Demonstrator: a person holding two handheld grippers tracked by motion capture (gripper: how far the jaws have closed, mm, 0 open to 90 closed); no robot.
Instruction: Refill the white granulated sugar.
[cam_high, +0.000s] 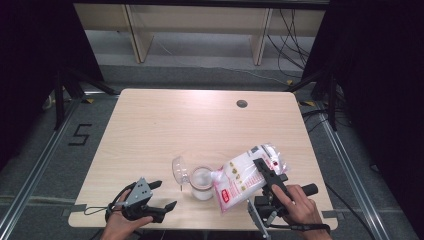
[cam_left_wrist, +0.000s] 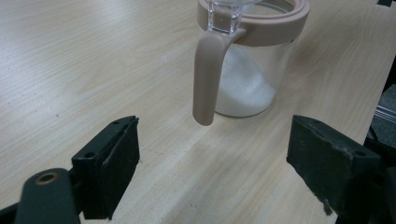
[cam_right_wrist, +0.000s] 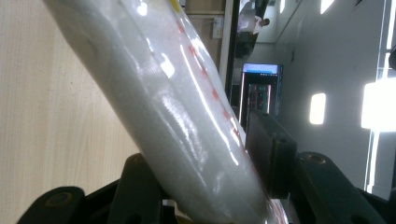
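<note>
Tipping toward the jar, the plastic bag (cam_high: 246, 176) of white grains sits in the lower right of the high view, clamped between the jaws of the right gripper (cam_high: 264, 172), which a hand (cam_high: 296, 205) holds near the table's front edge; the bag's lower corner reaches over the mouth of the glass jar (cam_high: 201, 183), just left of it in the lower middle of the frame; the jar stands on the wooden table (cam_high: 165, 125), partly filled with white grains, its clear lid (cam_high: 178, 169) flipped back to the upper left. From the right gripper view the bag (cam_right_wrist: 177, 116) slants across the frame from upper left to bottom, pinched between the black jaws. At the lower left of the high view the left gripper (cam_high: 167, 195) rests near the table edge, jaws spread apart and holding nothing; in the left gripper view the jar (cam_left_wrist: 252, 56) stands at the upper middle, its beige handle (cam_left_wrist: 208, 79) hanging down toward the camera, between and beyond the open jaws, apart from both.
</note>
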